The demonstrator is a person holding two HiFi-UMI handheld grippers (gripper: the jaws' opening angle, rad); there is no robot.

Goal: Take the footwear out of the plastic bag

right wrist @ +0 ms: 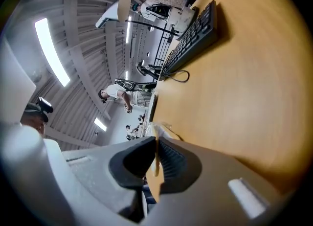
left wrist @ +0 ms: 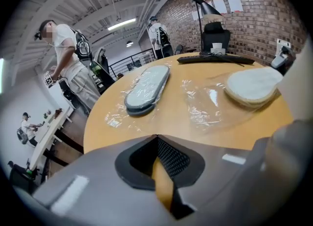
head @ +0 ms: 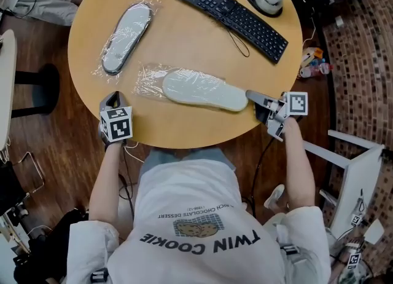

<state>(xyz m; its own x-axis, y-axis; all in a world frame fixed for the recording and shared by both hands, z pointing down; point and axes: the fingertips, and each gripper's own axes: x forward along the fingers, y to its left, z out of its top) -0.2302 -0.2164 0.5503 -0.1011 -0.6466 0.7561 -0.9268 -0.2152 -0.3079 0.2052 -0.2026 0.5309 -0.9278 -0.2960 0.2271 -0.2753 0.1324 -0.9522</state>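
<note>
Round table [head: 184, 37], near edge: right gripper [head: 250, 96] clamps a slipper [head: 202, 89] partly out of its bag [head: 147, 80]; left gripper [head: 112, 98] closed.

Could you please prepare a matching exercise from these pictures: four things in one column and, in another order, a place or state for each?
1 keyboard
2 grey-soled slipper
3 white slipper
4 left tool

a wholly inside its bag
b shut, at the table's near edge
c partly out of its bag, right tool shut on it
d black, on the far side

Pairs: 1-d, 2-a, 3-c, 4-b
</note>
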